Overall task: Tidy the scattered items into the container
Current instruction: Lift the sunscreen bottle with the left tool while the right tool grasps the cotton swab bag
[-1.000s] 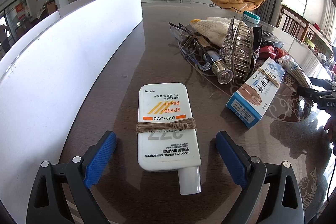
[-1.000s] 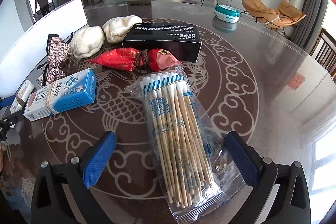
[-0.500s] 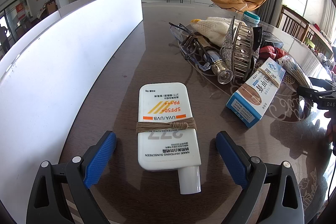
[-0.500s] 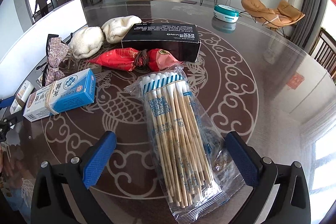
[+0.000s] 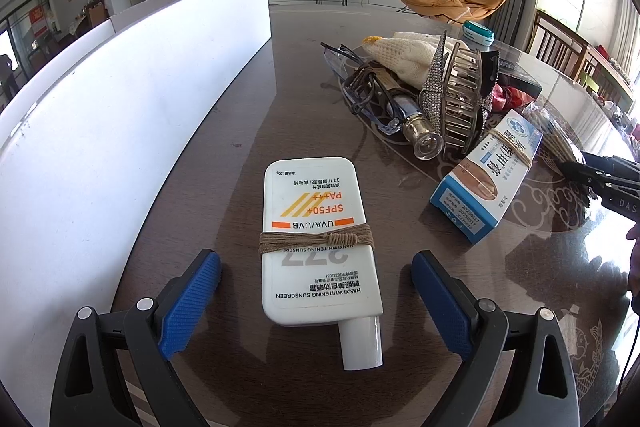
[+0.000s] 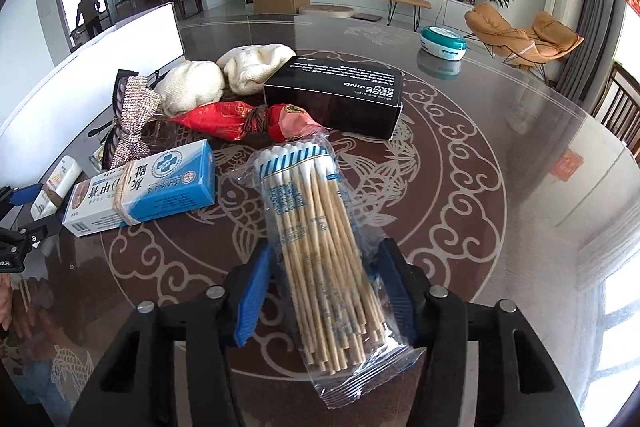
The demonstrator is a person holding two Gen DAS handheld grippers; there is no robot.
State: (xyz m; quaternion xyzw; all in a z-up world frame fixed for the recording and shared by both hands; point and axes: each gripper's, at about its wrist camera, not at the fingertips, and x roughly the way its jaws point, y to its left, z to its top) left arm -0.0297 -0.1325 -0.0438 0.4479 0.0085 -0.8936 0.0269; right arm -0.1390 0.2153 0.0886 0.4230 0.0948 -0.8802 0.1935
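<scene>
Right tongs [image 6: 324, 291], jaws closing, blue pads either side of a clear pack of cotton swabs [image 6: 320, 247] and pressing its wrapper; pack tilts up off the tabletop [image 6: 480, 187], tips pointing far. Just left of pack: blue-white medicine box [image 6: 144, 187] w/ rubber band. Beyond: red packet [image 6: 244, 119], black box [image 6: 336, 99], two cream knit items [image 6: 224, 75]; a teal round case [image 6: 443, 43] far right. Left tongs [image 5: 316, 291] spread wide, nothing pinched, white sunscreen tube [image 5: 316, 243] w/ cord wrap lying between the pads, touching neither, cap nearest. White container wall [image 5: 120, 131] runs along the left. Far right of the tube: hair clips, glasses in a heap [image 5: 416, 99].
</scene>
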